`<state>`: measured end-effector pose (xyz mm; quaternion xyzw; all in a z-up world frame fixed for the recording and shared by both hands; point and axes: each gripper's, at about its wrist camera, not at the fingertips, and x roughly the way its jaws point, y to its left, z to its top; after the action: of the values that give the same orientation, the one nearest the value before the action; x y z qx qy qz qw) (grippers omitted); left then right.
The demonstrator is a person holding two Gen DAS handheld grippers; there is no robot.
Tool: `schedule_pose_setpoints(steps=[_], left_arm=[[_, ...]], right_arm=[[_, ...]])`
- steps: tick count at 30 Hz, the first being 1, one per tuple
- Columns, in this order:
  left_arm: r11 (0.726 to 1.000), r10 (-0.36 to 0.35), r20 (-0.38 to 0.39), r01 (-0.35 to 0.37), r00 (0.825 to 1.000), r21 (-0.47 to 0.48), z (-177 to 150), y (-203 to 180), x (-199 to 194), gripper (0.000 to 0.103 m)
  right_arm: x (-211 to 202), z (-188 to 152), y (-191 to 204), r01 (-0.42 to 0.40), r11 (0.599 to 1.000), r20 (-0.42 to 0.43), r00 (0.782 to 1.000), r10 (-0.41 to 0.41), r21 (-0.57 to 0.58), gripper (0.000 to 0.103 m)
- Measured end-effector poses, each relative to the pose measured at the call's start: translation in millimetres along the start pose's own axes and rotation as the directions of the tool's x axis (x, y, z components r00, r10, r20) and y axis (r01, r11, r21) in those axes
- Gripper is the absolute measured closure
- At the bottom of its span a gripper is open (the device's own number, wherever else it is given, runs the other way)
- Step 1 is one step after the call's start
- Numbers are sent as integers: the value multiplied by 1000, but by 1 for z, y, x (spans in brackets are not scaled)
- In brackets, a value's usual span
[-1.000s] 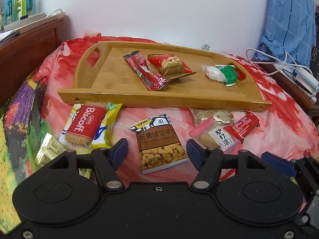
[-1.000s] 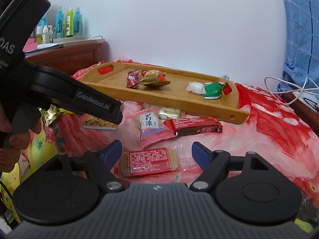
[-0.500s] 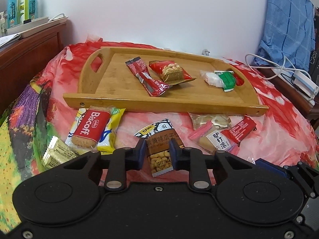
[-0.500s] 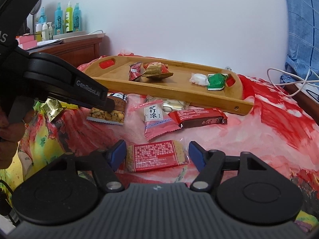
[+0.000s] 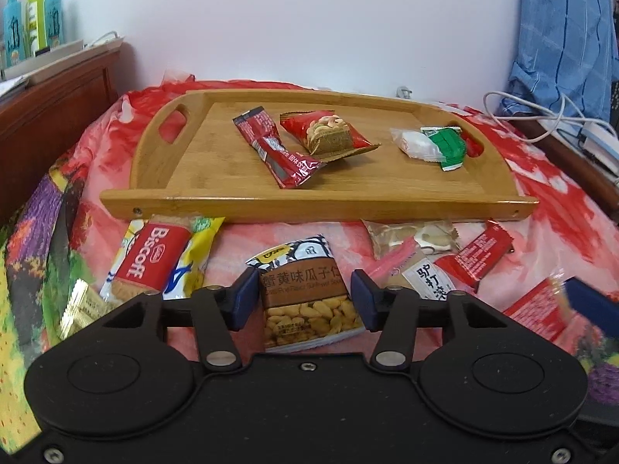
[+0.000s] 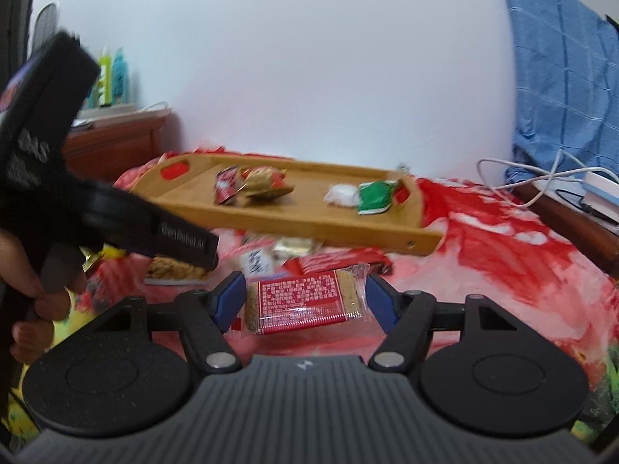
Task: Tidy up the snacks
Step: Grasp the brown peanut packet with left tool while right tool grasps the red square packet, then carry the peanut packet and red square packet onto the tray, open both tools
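Both grippers are at the pick-up step, each lined up on one packet lying on the red cloth in the lower middle of its own frame. The left gripper [image 5: 303,301] has just been opening; its jaws now stand partly apart either side of the seed packet [image 5: 309,294], the left pad close against the packet's edge and the right pad with a small gap, so nothing is gripped. The right gripper [image 6: 305,301] brackets the red cracker packet [image 6: 305,299], and its pads appear to meet the wrapper's ends, though blur makes it hard to tell whether they truly press. The wooden tray [image 5: 216,162] sits in the upper middle of the frame, already carrying four snacks, with bare wood at its left end. Next, each gripper needs a firm close on its packet, a lift over the tray's near rail, and a release onto the free boards.
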<state>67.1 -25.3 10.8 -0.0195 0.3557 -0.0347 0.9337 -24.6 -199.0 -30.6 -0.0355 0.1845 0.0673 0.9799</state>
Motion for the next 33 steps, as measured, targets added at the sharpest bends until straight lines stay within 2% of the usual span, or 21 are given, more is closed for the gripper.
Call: schedule_pose_setpoints(steps=[4, 13, 24, 33], left_arm=[[1000, -3, 10, 2, 1000, 20, -2, -3, -3, 59], [997, -7, 62, 2, 998, 80, 3, -5, -31, 60], [999, -11, 100, 7, 995, 44, 43, 8, -49, 60], [999, 31, 87, -32, 996, 16, 75, 25, -32, 60]], right_arm=[[2, 2, -7, 17, 999, -3, 1000, -17, 37, 33], [4, 5, -13, 18, 998, 1, 1000, -18, 63, 33], [16, 37, -27, 3, 995, 43, 999, -8, 103, 34], [47, 73, -47, -57, 991, 38, 998, 52, 122, 34]])
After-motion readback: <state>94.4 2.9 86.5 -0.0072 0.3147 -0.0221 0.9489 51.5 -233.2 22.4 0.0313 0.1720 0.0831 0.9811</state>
